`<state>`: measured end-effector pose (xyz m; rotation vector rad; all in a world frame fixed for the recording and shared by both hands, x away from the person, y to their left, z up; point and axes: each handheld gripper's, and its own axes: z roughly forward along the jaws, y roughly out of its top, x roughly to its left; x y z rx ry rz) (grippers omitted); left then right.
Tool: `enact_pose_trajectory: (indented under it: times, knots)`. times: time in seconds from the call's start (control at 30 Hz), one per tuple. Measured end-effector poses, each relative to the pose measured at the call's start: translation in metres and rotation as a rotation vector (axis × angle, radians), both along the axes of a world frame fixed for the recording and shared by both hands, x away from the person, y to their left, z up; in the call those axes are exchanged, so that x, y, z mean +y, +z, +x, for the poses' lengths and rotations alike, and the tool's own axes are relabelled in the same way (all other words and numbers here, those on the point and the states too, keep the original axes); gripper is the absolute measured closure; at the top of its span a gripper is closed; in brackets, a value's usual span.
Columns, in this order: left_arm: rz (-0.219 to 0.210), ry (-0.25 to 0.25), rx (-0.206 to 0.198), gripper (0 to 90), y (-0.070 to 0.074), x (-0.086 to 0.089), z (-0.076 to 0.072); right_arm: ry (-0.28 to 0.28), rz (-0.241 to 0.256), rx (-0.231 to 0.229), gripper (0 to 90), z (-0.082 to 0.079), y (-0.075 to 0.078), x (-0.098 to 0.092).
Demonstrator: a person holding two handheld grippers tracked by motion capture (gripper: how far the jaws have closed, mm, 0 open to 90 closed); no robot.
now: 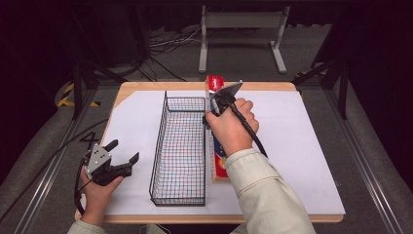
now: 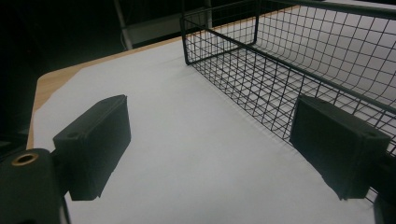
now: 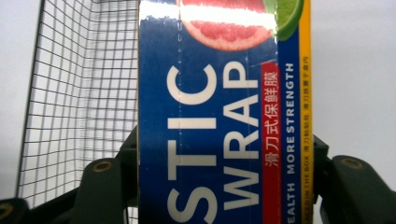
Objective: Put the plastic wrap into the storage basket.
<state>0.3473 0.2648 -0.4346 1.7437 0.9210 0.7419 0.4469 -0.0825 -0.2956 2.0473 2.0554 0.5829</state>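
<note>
A long blue and red plastic wrap box (image 1: 220, 168) lies lengthwise on the white sheet, right beside the right wall of a black wire basket (image 1: 158, 141). My right gripper (image 1: 214, 105) is over the box's far half and shut on it. In the right gripper view the box (image 3: 210, 93) sits between the two jaws, which press on both its long sides, with the basket (image 3: 70, 93) just to its left. My left gripper (image 1: 125, 151) stands open near the table's front left corner with nothing in it. Its view shows both pads (image 2: 95, 144) wide apart over bare sheet beside the basket (image 2: 261, 70).
The white sheet (image 1: 292, 146) covers most of the wooden table, with free room to the right of the box and to the left of the basket. Beyond the far edge stand a grey metal frame (image 1: 242, 22) and cables on the floor.
</note>
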Motion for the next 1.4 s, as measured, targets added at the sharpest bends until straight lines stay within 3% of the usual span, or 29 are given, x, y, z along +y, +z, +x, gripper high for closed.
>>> enact_pose_trajectory:
  times: [0.43,0.6,0.87,1.2,1.23,1.4]
  knots:
    - [-0.021,0.015,0.007,13.0,0.003,0.0,-0.003,0.007,0.025,0.0,40.1,0.003,0.0,0.035]
    - [-0.019,0.016,-0.004,12.9,0.004,0.0,-0.006,0.004,0.033,-0.02,40.0,0.003,-0.003,0.044]
    - [-0.011,0.015,-0.007,14.0,0.005,-0.002,-0.007,0.058,0.089,0.02,40.3,-0.001,-0.005,0.056]
    - [-0.022,0.024,-0.015,13.9,0.006,0.001,-0.008,-0.017,0.084,-0.033,40.1,0.001,-0.019,0.069]
    - [-0.016,0.025,-0.016,13.9,0.006,0.001,-0.008,-0.046,0.085,-0.054,40.0,0.002,-0.025,0.072]
    - [-0.015,0.027,-0.019,13.9,0.006,0.002,-0.009,-0.052,0.057,-0.037,40.1,0.002,-0.033,0.074]
